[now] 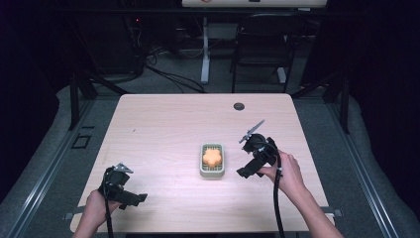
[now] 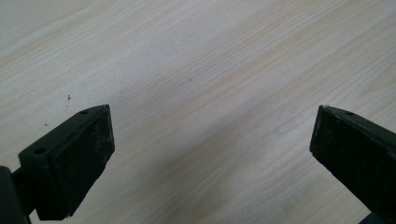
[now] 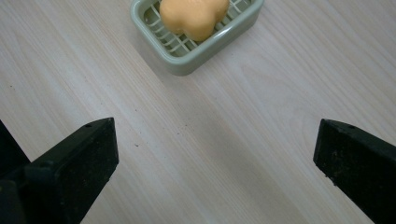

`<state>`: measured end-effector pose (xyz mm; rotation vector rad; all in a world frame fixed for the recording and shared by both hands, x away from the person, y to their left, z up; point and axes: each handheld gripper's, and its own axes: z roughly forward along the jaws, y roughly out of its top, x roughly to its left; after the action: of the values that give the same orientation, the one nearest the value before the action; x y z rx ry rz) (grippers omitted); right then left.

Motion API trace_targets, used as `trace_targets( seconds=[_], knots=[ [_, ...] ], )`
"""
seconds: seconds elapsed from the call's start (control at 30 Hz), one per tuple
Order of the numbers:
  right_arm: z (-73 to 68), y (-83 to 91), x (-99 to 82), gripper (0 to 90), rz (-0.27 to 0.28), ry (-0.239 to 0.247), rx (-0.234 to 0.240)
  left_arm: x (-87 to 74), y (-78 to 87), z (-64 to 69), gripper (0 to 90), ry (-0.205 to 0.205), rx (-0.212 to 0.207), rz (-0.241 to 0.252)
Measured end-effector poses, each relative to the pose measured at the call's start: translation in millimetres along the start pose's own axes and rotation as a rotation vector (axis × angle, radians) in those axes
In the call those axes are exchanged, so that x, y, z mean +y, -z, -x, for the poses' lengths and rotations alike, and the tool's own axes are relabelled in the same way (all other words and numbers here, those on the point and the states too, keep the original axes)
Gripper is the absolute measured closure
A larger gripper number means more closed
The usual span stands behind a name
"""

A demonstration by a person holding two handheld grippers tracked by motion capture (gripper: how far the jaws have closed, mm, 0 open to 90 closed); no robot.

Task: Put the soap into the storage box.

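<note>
**Soap in dish, both grippers empty — risks on the approach**

Left gripper (image 1: pixel 130 198) sits near the tabletop's near-left corner, jaws spread wide, nothing between them; its own view has bare wood under the jaws. Well apart from the dish, so little risk from it unless it swings in.

Right gripper (image 1: pixel 246 171) hangs just right of the dish (image 1: pixel 221 167), jaws wide apart, holding nothing. It points toward the dish, and in its own view the dish (image 3: pixel 219 39) lies ahead.

Soap (image 1: pixel 212 157), orange and lobed, lies in the green dish at mid-tabletop, a bit toward the near edge; it rests on the dish grid (image 3: pixel 164 31).

Likely failures:
- The rounded soap probably squirts out of a pinch across its curved lobes.
- A jaw coming in low may catch the dish rim and shove the dish along, since nothing braces it.
- Lifting may drag the dish too if a jaw hooks the grid.
</note>
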<state>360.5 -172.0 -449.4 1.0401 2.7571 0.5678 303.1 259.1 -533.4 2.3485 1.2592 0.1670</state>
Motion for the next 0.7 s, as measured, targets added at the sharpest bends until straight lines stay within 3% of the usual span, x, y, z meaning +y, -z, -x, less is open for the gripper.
trace_targets(
  seconds=[0.7],
  knots=[
    [7.6, -10.5, -52.4, 0.0, -0.026, -0.075, -0.003, 0.7, -0.2, 1.7, 0.1, -0.01, 0.003, -0.002]
  ],
)
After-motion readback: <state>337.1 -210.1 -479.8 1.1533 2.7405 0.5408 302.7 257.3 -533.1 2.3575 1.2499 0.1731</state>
